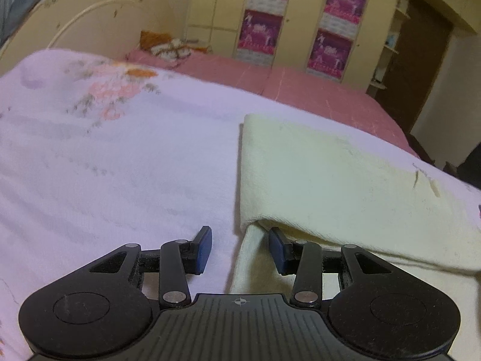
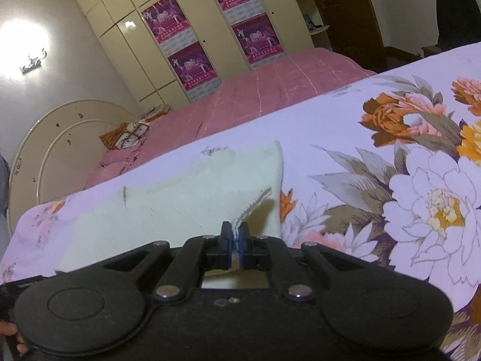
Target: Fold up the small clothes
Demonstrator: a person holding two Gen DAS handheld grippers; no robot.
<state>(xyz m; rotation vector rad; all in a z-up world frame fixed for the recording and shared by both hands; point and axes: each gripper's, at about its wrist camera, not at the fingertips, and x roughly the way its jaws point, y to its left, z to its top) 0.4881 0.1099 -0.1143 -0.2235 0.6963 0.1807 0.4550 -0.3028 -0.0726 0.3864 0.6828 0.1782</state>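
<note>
cream cloth (image 2: 180,210) corner in right gripper (image 2: 237,237), floral sheet (image 2: 390,210) beside

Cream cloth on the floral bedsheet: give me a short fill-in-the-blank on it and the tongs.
1. The right tongs are ____ on a corner of the cream cloth.
2. The left tongs stand ____, gripping nothing.
3. The cloth lies on a ____-patterned bedsheet.

Missing words: shut; open; floral
</note>
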